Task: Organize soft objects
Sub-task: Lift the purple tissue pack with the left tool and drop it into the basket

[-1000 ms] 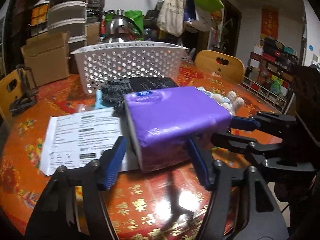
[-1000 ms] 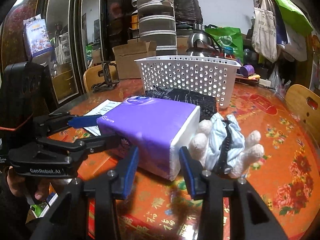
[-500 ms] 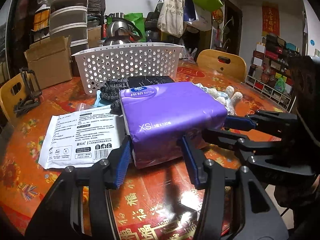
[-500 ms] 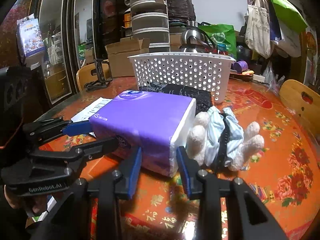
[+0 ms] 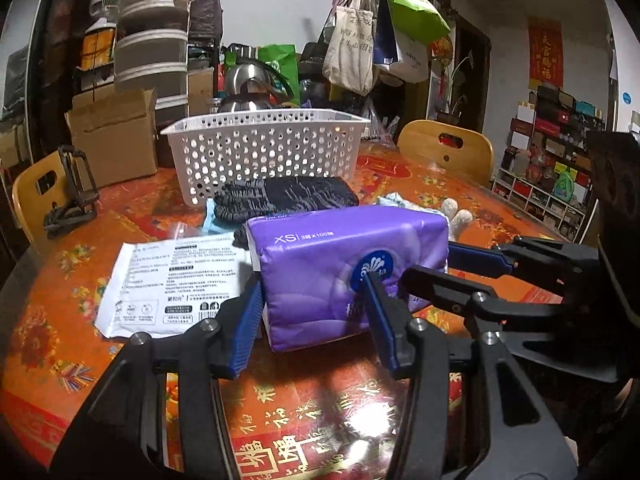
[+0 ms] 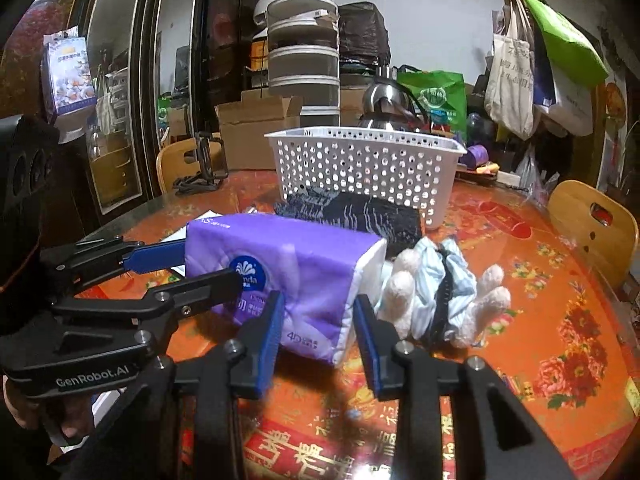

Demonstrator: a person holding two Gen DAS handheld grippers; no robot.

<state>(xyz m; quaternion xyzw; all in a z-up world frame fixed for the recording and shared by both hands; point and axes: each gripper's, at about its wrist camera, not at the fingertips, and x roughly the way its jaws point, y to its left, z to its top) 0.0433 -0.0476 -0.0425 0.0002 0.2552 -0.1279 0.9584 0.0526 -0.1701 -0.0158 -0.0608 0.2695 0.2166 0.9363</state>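
A purple tissue pack (image 5: 344, 248) is held at both ends just above the red patterned table (image 5: 328, 408). My left gripper (image 5: 310, 284) is shut on its near end, blue pads pressing into the wrap. My right gripper (image 6: 317, 300) is shut on the white-edged other end of the tissue pack (image 6: 288, 256). Behind it lie a dark knitted piece (image 5: 288, 196) and a white perforated basket (image 5: 264, 148). Beside the pack's right end sits a white glove bundled with pale blue cloth (image 6: 440, 296). The same basket (image 6: 360, 164) shows in the right wrist view.
A white printed packet (image 5: 172, 276) lies flat left of the pack. Wooden chairs (image 5: 444, 148) (image 6: 592, 224) stand at the table's rim. A black folding stand (image 5: 72, 196) sits on the far left. Boxes, a kettle and hanging bags crowd the space behind the basket.
Both grippers narrowed onto the tissue pack. The pack has tipped toward the grippers, so its round logo now faces them, and it has risen slightly off the table.
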